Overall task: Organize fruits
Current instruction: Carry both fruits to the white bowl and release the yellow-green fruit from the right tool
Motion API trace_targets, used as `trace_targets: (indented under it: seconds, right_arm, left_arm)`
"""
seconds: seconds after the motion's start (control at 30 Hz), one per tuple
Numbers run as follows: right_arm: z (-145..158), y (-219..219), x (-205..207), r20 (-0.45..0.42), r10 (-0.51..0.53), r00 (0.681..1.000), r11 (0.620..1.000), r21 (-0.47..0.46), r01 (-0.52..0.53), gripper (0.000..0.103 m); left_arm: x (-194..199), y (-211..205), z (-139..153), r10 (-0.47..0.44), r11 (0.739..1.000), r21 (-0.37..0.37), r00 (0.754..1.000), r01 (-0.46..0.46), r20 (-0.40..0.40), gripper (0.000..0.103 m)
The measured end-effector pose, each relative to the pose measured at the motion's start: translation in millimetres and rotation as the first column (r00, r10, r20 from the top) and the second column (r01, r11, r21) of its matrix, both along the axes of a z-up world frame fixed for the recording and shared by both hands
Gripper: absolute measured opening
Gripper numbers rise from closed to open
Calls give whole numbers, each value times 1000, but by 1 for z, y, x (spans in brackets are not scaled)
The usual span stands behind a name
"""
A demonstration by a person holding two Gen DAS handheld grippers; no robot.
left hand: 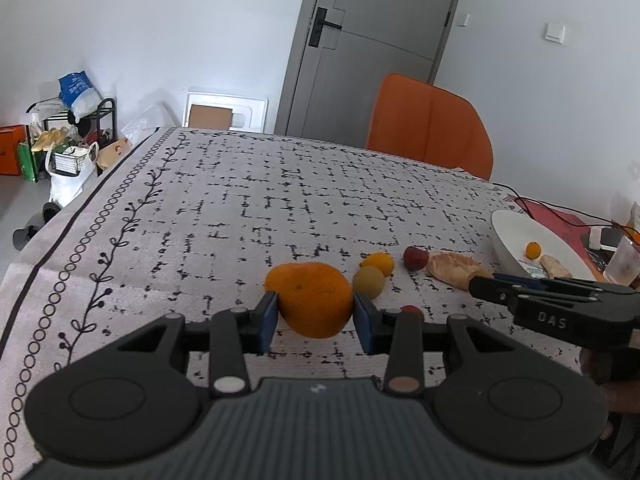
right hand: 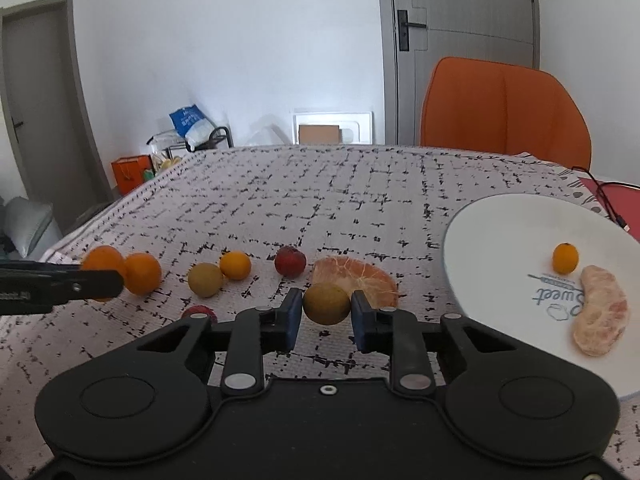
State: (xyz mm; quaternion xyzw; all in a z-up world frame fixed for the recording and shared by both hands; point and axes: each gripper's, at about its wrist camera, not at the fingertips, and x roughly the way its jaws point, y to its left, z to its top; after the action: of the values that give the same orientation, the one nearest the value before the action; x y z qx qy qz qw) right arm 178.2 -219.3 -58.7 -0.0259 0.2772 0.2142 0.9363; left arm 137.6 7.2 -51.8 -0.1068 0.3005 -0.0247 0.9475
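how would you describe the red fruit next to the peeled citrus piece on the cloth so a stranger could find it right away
Start at the white plate on the patterned tablecloth and move left to the big peeled citrus piece lying on the cloth. The red fruit sits just left of that piece. It is the only dark red, round fruit in that row; its neighbours are orange or yellow-green.

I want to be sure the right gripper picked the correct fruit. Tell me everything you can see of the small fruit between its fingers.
The yellow-green fruit is small, round and smooth, dull olive-yellow with a darker underside, whole and unpeeled. It sits between the blue pads of the right gripper, which press on its left and right sides. Whether it is lifted off the patterned tablecloth cannot be told. Behind it lies a peeled citrus segment; the white plate is to its right.
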Motion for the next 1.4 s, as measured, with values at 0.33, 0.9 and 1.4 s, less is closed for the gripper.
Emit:
trace_targets:
  seconds: [0.33,0.9,1.4]
  right_arm:
    - [20,-32,-19,52,-54,997,998,48,51,25]
    - [16,-92,-33,53,-203,978,978,67,200,25]
    - [12,-124,-36,33,-250,968,963,116,245,31]
  left_arm:
    - [8,-30,5,-75,997,6,997,75,18,39]
    - [19,-84,8,-195,981,23,980,194,29,39]
    - [34,-117,12,-251,967,50,968,249,26,39]
